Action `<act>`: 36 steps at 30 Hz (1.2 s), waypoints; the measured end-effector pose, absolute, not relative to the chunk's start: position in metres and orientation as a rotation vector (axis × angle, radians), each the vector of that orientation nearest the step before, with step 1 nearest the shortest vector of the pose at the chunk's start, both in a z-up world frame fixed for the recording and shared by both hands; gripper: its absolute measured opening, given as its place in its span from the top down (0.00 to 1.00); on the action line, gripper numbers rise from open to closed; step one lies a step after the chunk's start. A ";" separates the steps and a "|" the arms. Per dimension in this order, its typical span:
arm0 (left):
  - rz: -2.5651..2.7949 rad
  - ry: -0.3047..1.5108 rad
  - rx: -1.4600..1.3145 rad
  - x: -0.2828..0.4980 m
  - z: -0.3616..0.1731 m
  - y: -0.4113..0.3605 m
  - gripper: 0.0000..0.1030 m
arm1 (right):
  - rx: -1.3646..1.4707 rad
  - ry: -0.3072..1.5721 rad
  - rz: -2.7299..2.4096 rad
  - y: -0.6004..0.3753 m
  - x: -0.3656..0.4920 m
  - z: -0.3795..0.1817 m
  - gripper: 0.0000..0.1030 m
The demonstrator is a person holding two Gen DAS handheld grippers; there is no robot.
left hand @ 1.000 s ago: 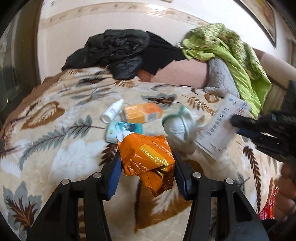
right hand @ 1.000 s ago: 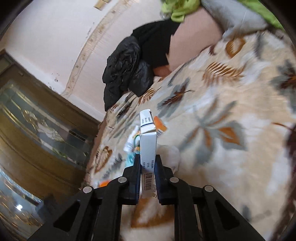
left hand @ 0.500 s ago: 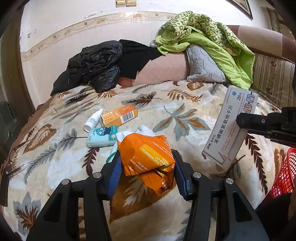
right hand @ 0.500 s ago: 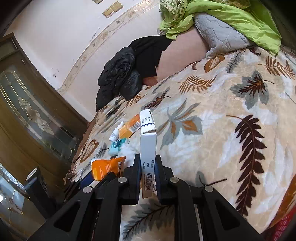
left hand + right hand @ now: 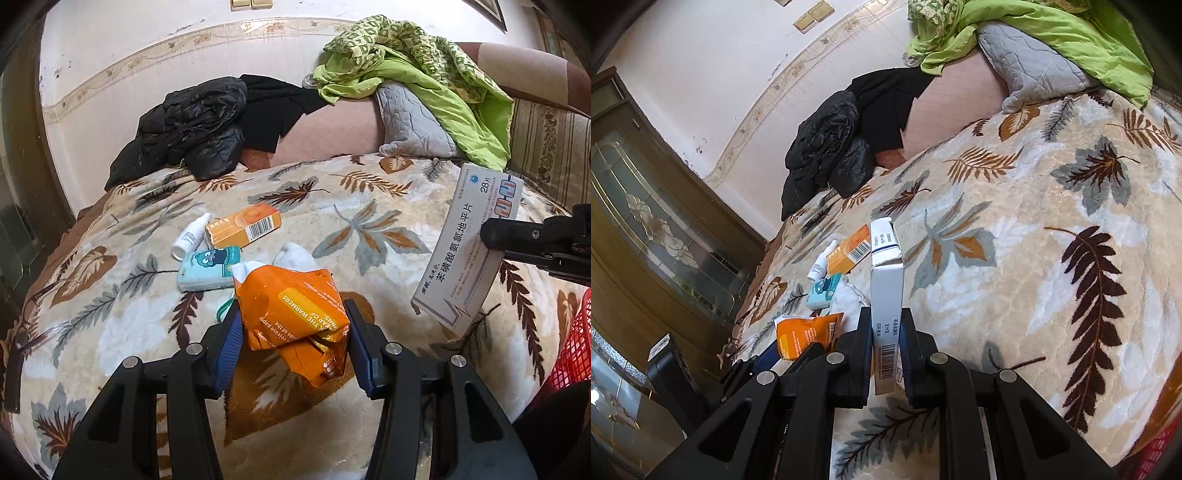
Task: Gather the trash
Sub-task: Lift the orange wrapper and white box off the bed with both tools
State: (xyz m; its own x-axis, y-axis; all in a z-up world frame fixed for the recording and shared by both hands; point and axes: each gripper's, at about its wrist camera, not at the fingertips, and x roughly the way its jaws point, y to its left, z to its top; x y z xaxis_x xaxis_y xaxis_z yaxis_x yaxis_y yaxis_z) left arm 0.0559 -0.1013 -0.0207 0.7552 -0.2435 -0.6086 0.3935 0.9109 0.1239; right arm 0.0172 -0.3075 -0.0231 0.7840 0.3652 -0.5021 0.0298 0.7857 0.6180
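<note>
My left gripper (image 5: 291,325) is shut on a crumpled orange wrapper (image 5: 295,314), held above the leaf-patterned bedspread (image 5: 369,229). The white medicine box (image 5: 884,306) stands on edge between the fingers of my right gripper (image 5: 885,332), which is shut on it; the same box (image 5: 469,247) shows at the right of the left wrist view. On the bed behind lie an orange carton (image 5: 243,226), a small white bottle (image 5: 190,236), a light-blue tissue pack (image 5: 208,267) and a white crumpled tissue (image 5: 295,254).
A red mesh basket (image 5: 570,354) sits at the bed's right edge. Black clothes (image 5: 192,129), a grey pillow (image 5: 410,118) and a green blanket (image 5: 436,81) are piled at the head. A dark wooden cabinet with glass doors (image 5: 646,229) stands left of the bed.
Both grippers swung across the bed over the first half second, with their loads held, then stayed still. The red basket has come into the left wrist view.
</note>
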 end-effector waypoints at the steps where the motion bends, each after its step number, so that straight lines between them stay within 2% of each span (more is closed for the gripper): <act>1: -0.351 0.626 0.250 0.056 -0.021 -0.101 0.51 | 0.650 0.654 0.197 -0.307 0.017 -0.023 0.86; 36: -0.390 0.625 0.238 0.055 -0.017 -0.105 0.51 | 0.647 0.652 0.185 -0.308 0.015 -0.024 0.86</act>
